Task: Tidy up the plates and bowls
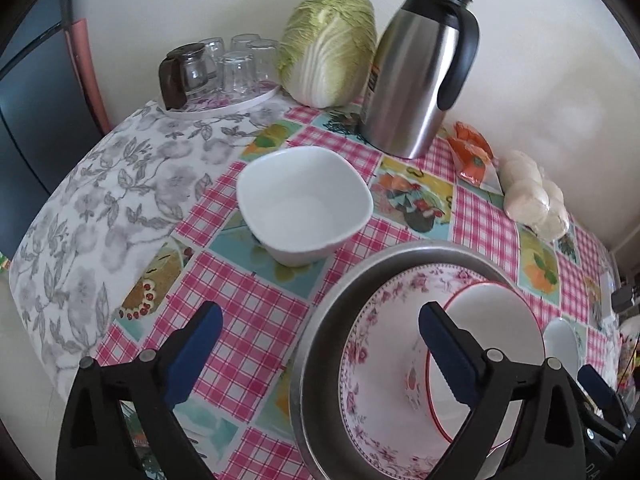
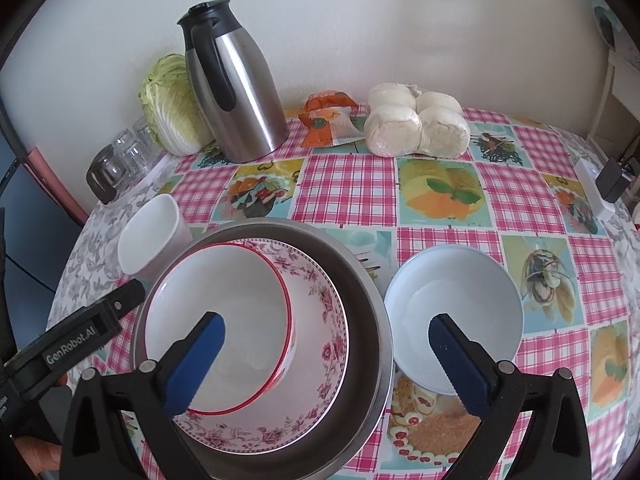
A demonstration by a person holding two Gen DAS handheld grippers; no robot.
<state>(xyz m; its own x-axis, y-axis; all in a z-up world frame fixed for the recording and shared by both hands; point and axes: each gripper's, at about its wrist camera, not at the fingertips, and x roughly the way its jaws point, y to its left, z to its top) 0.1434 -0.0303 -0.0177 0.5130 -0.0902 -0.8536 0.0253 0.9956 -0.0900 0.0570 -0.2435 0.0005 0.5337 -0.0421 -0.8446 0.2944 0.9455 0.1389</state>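
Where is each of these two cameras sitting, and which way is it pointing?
Left wrist view: sits on the left gripper, angled down at the white square bowl; its own open fingers show.
Right wrist view: sits on the right gripper, angled down between the metal pan and the pale blue bowl; its fingers and the left gripper's body show.
Shared: pan, red-rimmed bowl, steel jug, cabbage.

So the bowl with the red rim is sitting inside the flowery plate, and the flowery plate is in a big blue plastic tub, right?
Almost. The red-rimmed bowl does sit inside the flowery plate, but that plate rests in a big silver metal pan, not a blue plastic tub. The right wrist view shows its grey metal wall clearly.
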